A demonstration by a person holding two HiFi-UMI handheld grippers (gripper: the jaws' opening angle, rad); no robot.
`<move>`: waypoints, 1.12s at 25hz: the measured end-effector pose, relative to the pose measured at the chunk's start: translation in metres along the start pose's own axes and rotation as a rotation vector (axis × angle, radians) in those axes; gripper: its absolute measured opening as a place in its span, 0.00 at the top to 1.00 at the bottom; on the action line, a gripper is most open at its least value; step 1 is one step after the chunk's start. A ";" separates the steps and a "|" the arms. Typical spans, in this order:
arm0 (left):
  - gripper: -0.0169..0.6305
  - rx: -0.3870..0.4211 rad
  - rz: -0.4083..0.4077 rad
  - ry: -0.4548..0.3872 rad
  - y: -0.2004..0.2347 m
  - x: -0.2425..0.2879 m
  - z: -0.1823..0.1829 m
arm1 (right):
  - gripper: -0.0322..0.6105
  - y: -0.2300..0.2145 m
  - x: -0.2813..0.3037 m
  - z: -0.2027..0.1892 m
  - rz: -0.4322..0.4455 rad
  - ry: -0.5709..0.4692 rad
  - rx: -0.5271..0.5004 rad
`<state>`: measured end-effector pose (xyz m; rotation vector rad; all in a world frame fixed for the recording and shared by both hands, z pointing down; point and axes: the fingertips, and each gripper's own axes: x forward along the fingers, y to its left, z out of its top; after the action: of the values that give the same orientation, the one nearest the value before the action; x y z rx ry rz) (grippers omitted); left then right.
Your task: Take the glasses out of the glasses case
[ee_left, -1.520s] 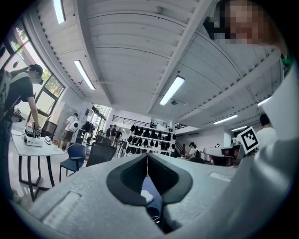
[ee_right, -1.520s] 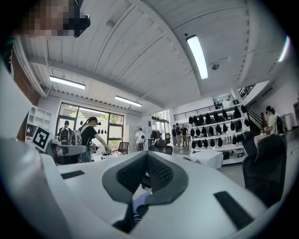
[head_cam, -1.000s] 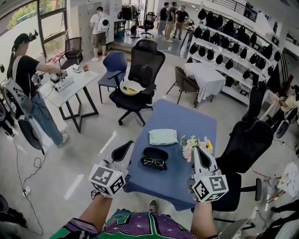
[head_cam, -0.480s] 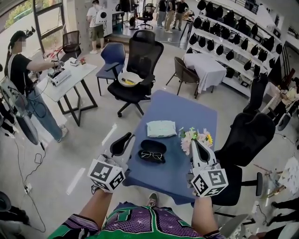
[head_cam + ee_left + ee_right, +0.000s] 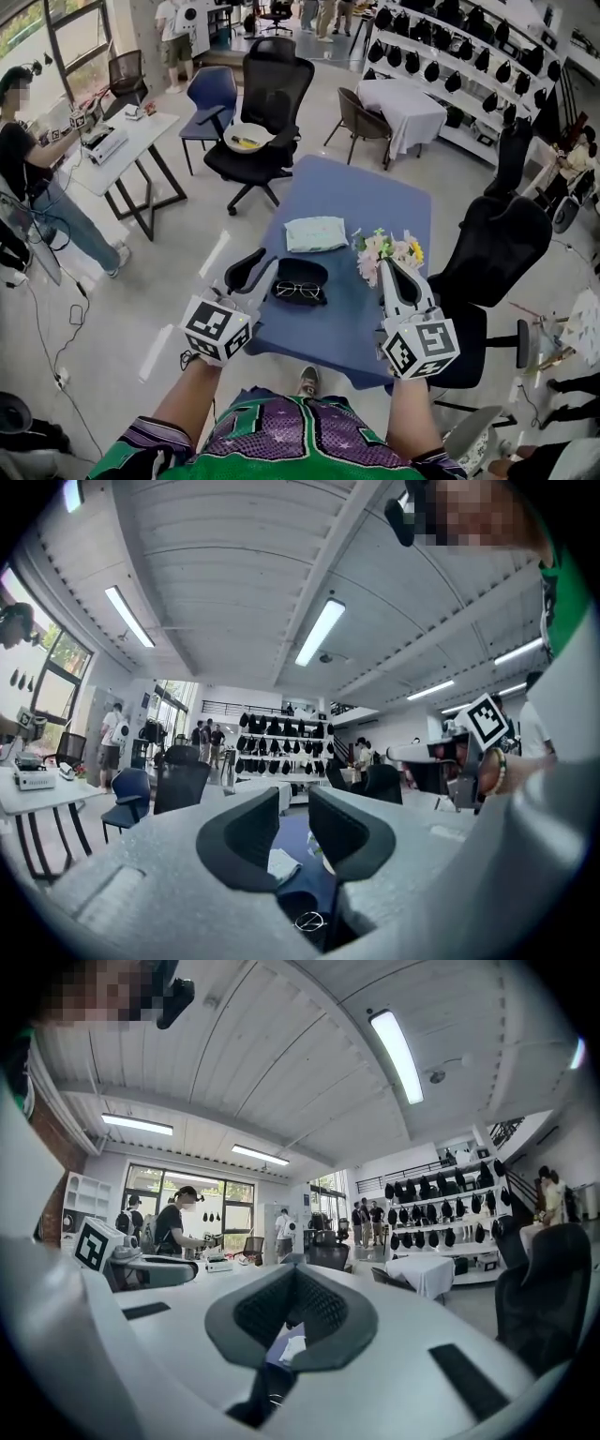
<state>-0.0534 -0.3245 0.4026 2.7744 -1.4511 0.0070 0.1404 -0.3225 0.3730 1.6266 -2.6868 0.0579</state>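
Plainly, in the head view the glasses case (image 5: 304,274) lies open on the blue table (image 5: 370,202) near its front edge, with the glasses (image 5: 298,291) resting inside it, untouched. A pale folded cloth (image 5: 316,233) sits at the case's 12 o'clock and a bunch of flowers (image 5: 384,251) at its 2 o'clock. The left gripper (image 5: 251,274) hovers at the case's 9 o'clock, just beside it. The right gripper (image 5: 387,272) hangs at 3 o'clock, farther off, in front of the flowers. In the left gripper view the jaws stand spread with nothing between them, and the glasses show low at 6 o'clock beyond the gap. In the right gripper view the jaws are pressed together at the tips, holding nothing, and a sliver of cloth shows beneath them. The step in hand looks like the approach, with the lift not yet begun. The next move likely calls for lowering the spread left jaws over the frame and closing gently, so that the lenses are not squeezed and the case is not dragged.
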 end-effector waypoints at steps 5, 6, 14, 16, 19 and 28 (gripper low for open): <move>0.82 0.000 -0.032 0.103 -0.004 0.015 -0.045 | 0.95 -0.003 0.004 -0.013 -0.003 0.028 0.008; 0.82 0.001 -0.037 0.121 -0.004 0.018 -0.053 | 0.95 -0.003 0.006 -0.015 0.000 0.033 0.009; 0.82 0.038 -0.059 0.255 -0.009 0.039 -0.116 | 0.95 -0.004 0.020 -0.031 0.030 0.066 0.012; 0.82 0.045 -0.065 0.293 -0.013 0.043 -0.134 | 0.95 -0.007 0.021 -0.033 0.032 0.067 0.014; 0.82 0.041 -0.066 0.340 -0.015 0.049 -0.157 | 0.95 -0.010 0.025 -0.037 0.037 0.072 0.014; 0.82 0.020 -0.045 0.449 -0.018 0.064 -0.213 | 0.95 -0.018 0.032 -0.059 0.060 0.114 0.033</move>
<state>-0.0026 -0.3643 0.6163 2.5826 -1.2738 0.6029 0.1402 -0.3571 0.4333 1.5008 -2.6620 0.1900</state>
